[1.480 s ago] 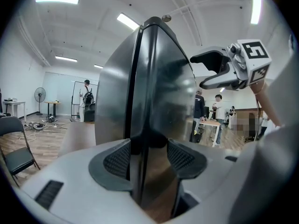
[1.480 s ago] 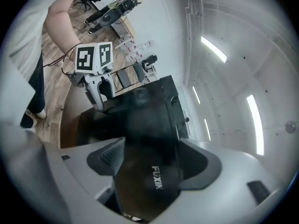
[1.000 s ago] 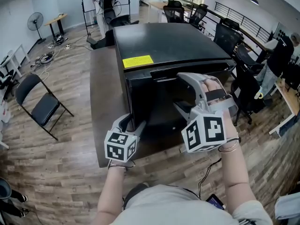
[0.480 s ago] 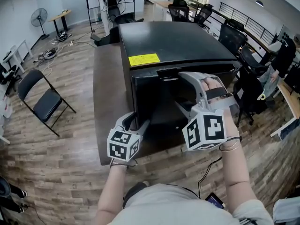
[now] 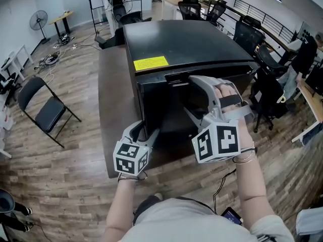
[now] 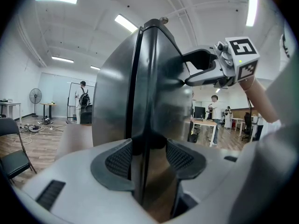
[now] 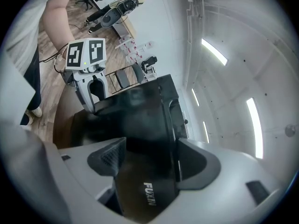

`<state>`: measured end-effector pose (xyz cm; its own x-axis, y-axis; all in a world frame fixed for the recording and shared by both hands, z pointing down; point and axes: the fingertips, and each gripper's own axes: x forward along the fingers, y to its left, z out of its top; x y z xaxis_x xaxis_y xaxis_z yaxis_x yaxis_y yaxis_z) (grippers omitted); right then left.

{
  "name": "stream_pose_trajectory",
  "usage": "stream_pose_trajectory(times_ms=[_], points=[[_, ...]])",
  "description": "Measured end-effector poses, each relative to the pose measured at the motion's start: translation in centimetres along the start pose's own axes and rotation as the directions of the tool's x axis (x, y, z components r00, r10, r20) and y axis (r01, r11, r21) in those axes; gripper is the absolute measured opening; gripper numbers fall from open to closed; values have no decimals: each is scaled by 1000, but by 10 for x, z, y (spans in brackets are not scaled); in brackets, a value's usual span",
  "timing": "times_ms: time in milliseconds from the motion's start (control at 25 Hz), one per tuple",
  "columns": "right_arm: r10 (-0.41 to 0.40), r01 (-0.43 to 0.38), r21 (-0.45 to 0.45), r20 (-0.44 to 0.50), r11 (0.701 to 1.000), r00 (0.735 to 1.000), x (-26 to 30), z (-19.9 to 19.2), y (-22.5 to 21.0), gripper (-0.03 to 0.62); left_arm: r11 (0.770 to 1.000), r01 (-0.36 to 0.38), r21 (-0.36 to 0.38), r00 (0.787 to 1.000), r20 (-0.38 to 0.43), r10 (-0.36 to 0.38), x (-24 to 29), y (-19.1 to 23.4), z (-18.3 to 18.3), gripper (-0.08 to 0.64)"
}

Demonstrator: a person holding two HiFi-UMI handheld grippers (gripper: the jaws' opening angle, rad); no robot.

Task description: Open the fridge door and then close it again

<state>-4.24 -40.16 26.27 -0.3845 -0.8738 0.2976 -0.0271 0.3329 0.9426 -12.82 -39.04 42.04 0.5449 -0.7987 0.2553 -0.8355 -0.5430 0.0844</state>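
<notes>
The black fridge (image 5: 186,44) stands below me with a yellow label (image 5: 150,63) on its top. Its door (image 5: 169,115) faces me; I cannot tell whether it is ajar. My left gripper (image 5: 145,132) is low at the door's left edge. In the left gripper view the gripper (image 6: 149,160) holds that edge (image 6: 140,78) between its pads. My right gripper (image 5: 187,97) is up at the top of the door, jaws wide apart. In the right gripper view the gripper (image 7: 149,157) has the black door with its FUXIN logo (image 7: 149,192) between its jaws.
The fridge rests on a brown platform (image 5: 113,110) on a wood floor. A folding chair (image 5: 43,112) stands to the left and office chairs (image 5: 262,84) crowd the right. A cable (image 5: 224,180) lies by my feet. A fan (image 5: 38,21) stands at the far left.
Both grippers stay where they were on the door. Only the head view has shifted slightly.
</notes>
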Motion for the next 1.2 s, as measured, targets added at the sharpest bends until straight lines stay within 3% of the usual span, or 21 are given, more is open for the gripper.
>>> stream_pose_trajectory(times_ms=[680, 1200], points=[[-16, 16, -5, 9, 1000, 1000, -3, 1, 0, 336, 1000, 8, 18, 999, 34, -8, -3, -1, 0, 209], [-22, 23, -11, 17, 1000, 1000, -6, 1, 1, 333, 999, -37, 8, 999, 37, 37, -6, -4, 0, 209]])
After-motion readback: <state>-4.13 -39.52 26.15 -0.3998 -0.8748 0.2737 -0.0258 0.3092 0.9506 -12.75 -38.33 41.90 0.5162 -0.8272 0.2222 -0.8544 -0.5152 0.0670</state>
